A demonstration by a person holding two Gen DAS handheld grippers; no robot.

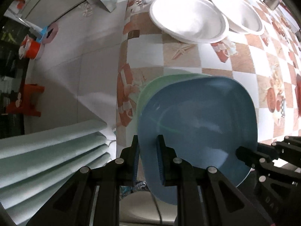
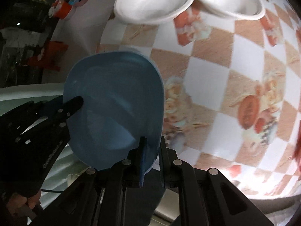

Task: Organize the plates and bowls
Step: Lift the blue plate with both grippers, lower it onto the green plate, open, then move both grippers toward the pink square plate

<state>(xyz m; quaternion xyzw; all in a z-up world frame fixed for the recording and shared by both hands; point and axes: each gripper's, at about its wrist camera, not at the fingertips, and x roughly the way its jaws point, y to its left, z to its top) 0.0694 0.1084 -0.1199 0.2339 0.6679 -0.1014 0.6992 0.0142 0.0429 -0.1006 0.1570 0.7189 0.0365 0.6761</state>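
Left wrist view: the left gripper [image 1: 147, 145] clamps the blue plate's [image 1: 199, 124] rim above a green plate [image 1: 150, 92] near the table's [image 1: 207, 60] left edge.

Right wrist view: the right gripper [image 2: 152, 146] pinches the opposite rim. Keep both grips level; lower squarely onto green.

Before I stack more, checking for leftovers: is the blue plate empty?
Empty: the blue plate shows only bare surface and reflections in both views.
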